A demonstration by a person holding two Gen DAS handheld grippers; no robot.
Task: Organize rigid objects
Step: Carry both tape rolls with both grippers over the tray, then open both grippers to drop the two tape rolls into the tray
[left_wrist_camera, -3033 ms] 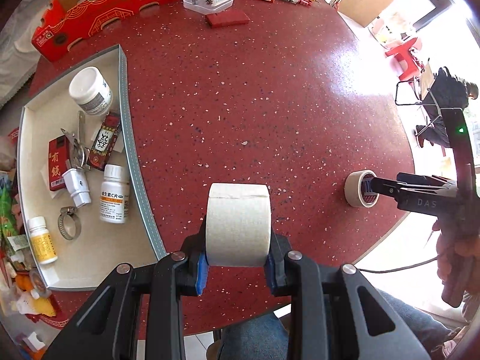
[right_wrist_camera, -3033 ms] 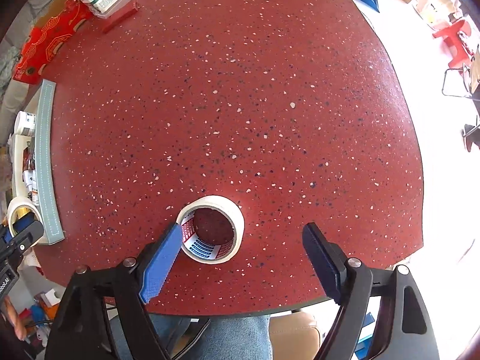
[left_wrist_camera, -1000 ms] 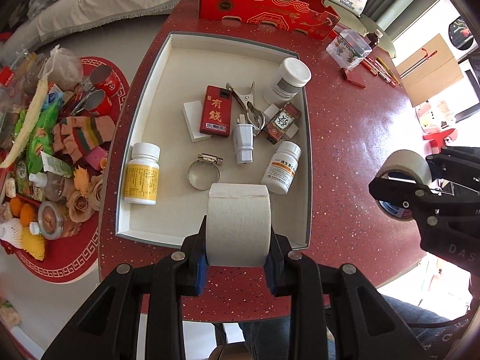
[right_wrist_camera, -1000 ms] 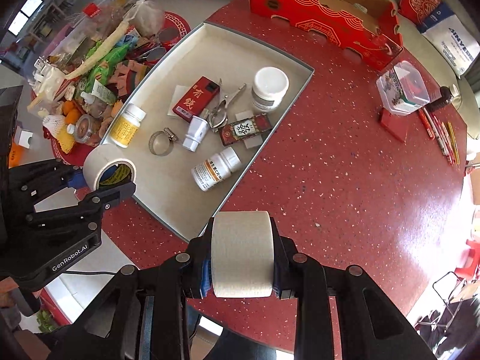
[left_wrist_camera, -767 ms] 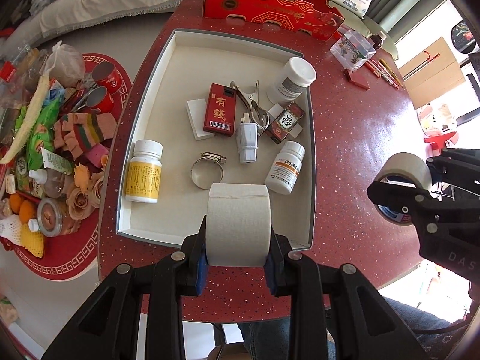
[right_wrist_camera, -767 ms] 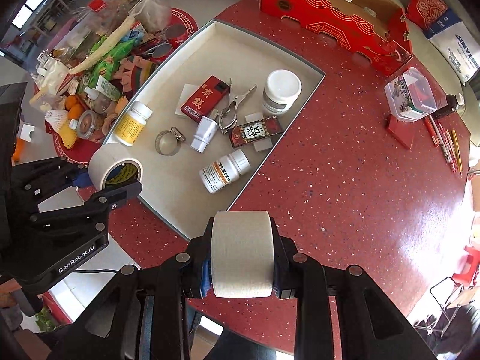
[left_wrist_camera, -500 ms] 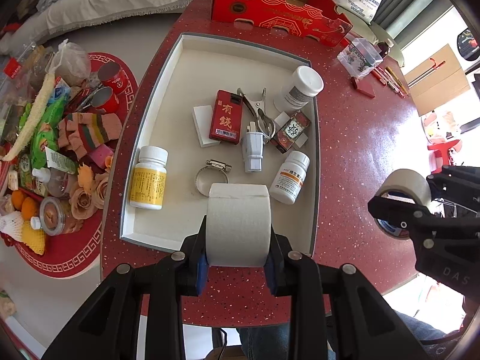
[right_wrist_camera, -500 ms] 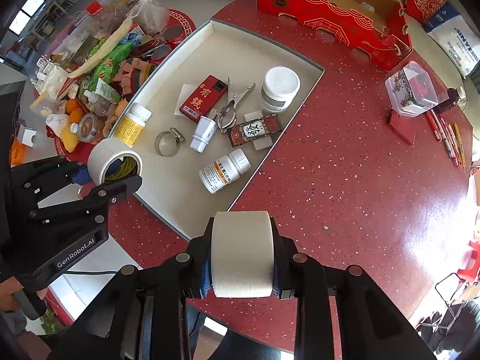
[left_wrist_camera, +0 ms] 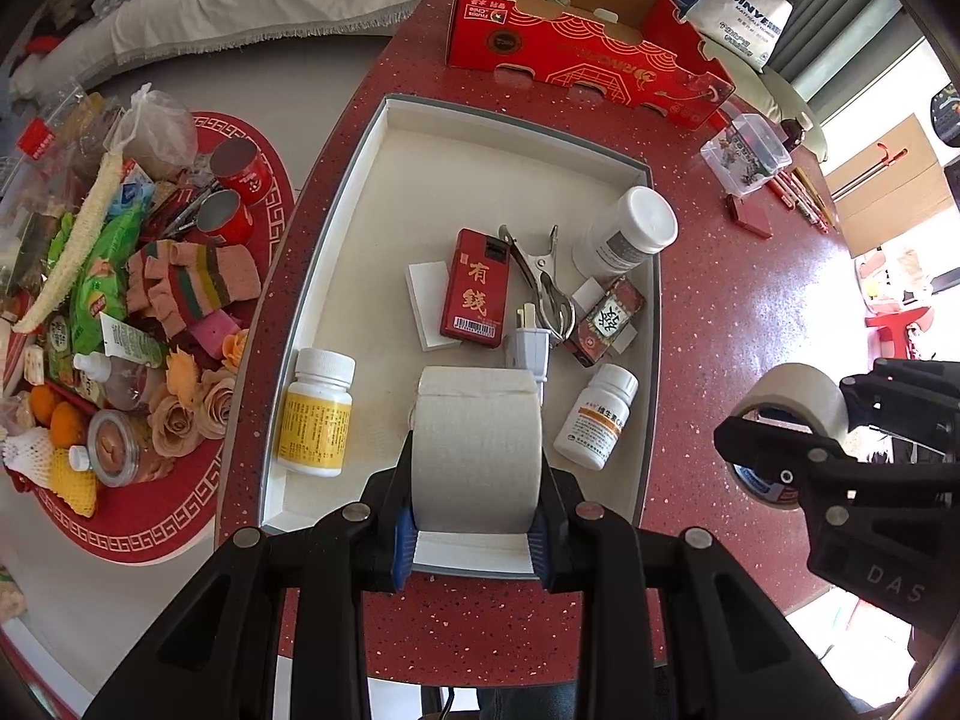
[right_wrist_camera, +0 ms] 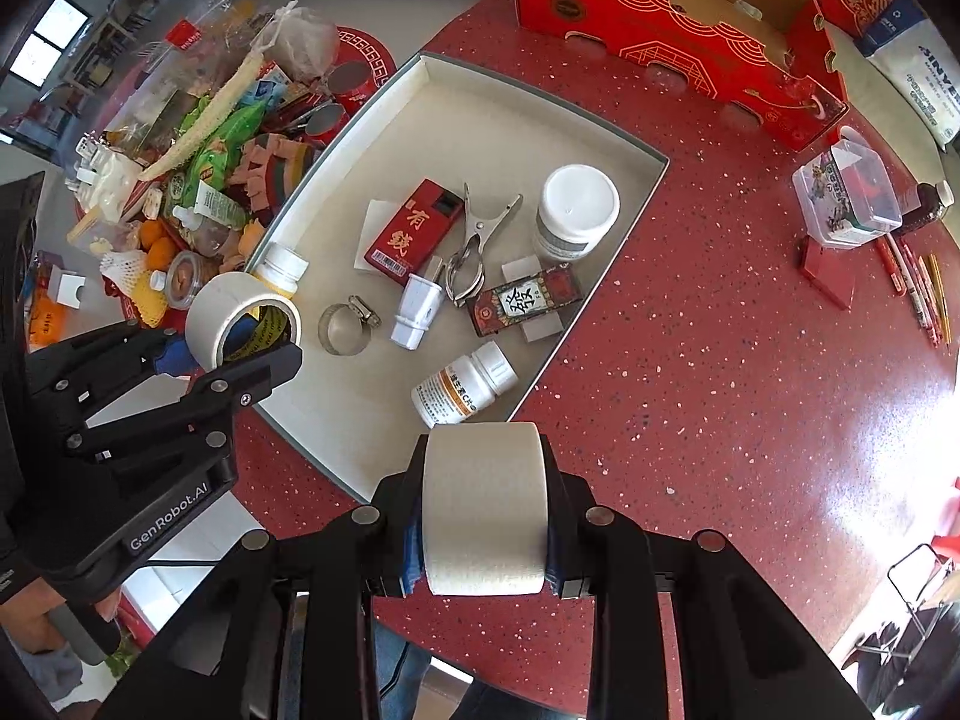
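My left gripper (left_wrist_camera: 477,519) is shut on a beige tape roll (left_wrist_camera: 477,450) and holds it above the near end of the white tray (left_wrist_camera: 360,180). It also shows in the right wrist view (right_wrist_camera: 240,324). My right gripper (right_wrist_camera: 483,546) is shut on a white tape roll (right_wrist_camera: 485,504) above the red table, just outside the tray's near right edge (right_wrist_camera: 600,288). That roll also shows in the left wrist view (left_wrist_camera: 792,408). The tray holds pill bottles, a red box, a clip, a plug and a hose clamp.
A red cardboard box (left_wrist_camera: 576,42) stands behind the tray. A clear plastic box (right_wrist_camera: 846,192), a red block (right_wrist_camera: 828,273) and pens (right_wrist_camera: 918,288) lie at the far right. A red mat piled with snacks and cans (left_wrist_camera: 120,300) lies on the floor to the left.
Both grippers have moved from the table's right part to the tray, each carrying a tape roll. In the last second the left gripper moved forward over the tray's near end.
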